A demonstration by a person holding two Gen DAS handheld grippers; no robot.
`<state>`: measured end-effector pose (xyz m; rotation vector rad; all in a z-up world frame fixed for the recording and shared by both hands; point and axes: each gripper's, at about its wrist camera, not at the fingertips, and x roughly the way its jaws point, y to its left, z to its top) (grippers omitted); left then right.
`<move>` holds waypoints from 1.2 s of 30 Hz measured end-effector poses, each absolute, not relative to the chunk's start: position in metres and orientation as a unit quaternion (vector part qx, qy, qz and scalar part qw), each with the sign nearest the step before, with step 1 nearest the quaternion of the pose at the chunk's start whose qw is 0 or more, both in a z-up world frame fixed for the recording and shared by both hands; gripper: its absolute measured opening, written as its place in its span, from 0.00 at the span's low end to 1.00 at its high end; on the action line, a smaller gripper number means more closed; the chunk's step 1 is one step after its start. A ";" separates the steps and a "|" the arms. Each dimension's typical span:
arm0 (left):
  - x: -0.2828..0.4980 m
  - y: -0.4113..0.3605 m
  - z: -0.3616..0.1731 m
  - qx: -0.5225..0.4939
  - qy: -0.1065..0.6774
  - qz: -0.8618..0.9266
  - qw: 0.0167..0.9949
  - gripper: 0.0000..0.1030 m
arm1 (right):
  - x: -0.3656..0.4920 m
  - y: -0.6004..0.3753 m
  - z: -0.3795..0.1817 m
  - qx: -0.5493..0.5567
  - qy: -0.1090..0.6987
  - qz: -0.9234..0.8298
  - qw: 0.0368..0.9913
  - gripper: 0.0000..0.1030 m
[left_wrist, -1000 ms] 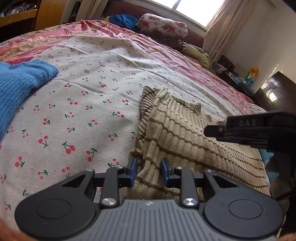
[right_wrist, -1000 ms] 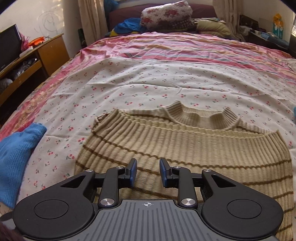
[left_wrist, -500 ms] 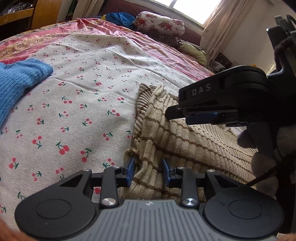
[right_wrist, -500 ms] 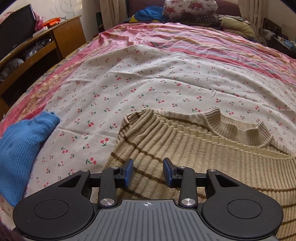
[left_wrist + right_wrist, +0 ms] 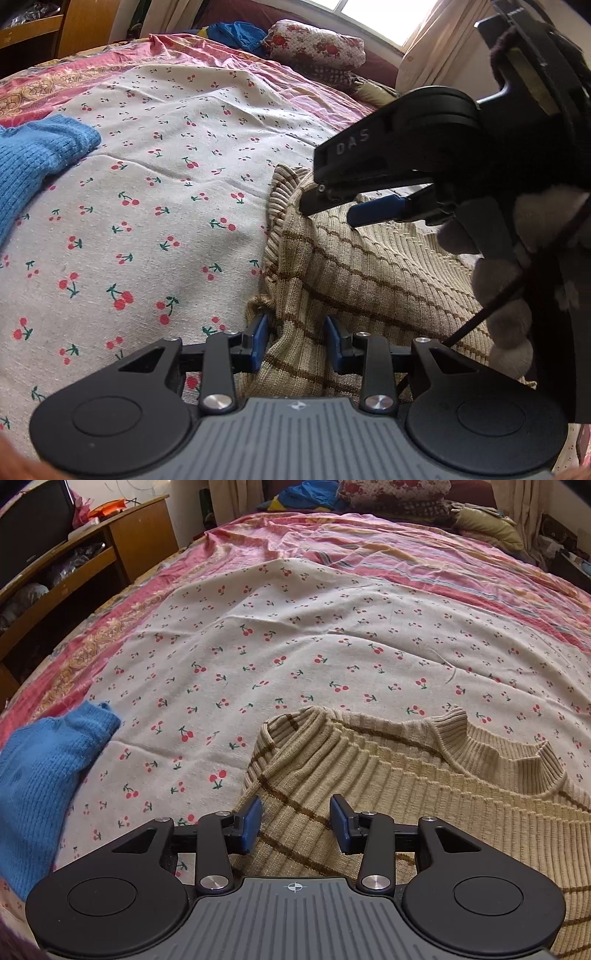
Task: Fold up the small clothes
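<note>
Cherry-print bedsheet (image 5: 295,657) covers the near part of the bed; a pink striped cover (image 5: 424,565) lies beyond it toward the pillows.

Left wrist view, nearest first: the left claw (image 5: 295,341) sits at bottom centre, its blue pads parted on either side of a raised ridge of the beige striped sweater (image 5: 369,273). Whether the pads press the knit cannot be told. The sweater runs from bottom centre toward the right of the frame, lying on the sheet. Above it, at upper right, the right claw (image 5: 332,212) hangs over the sweater's upper edge, held by a gloved hand (image 5: 517,266).

Right wrist view: the right claw (image 5: 295,823) is at bottom centre, jaws opening, with sweater fabric below the gap and neither pad visibly pressing it. The sweater fills the lower right, collar (image 5: 491,746) at right of centre. A blue knit garment (image 5: 44,775) lies at the left edge, apart from the sweater. A wooden cabinet (image 5: 122,542) stands at upper left, beside the bed.
</note>
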<state>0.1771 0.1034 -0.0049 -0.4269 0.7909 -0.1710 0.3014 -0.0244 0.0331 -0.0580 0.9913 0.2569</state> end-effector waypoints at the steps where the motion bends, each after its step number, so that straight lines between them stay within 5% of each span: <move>1: 0.177 0.103 -0.005 -0.207 0.382 -0.083 0.897 0.37 | 0.303 -0.023 0.032 -0.030 0.475 0.123 0.871 0.41; 27: 0.177 0.097 -0.007 -0.193 0.379 -0.090 0.900 0.43 | 0.330 0.027 0.012 -0.123 0.512 0.121 0.842 0.60; 36: 0.174 0.089 -0.004 -0.187 0.377 -0.091 0.903 0.46 | 0.324 0.034 0.006 -0.186 0.503 0.140 0.833 0.54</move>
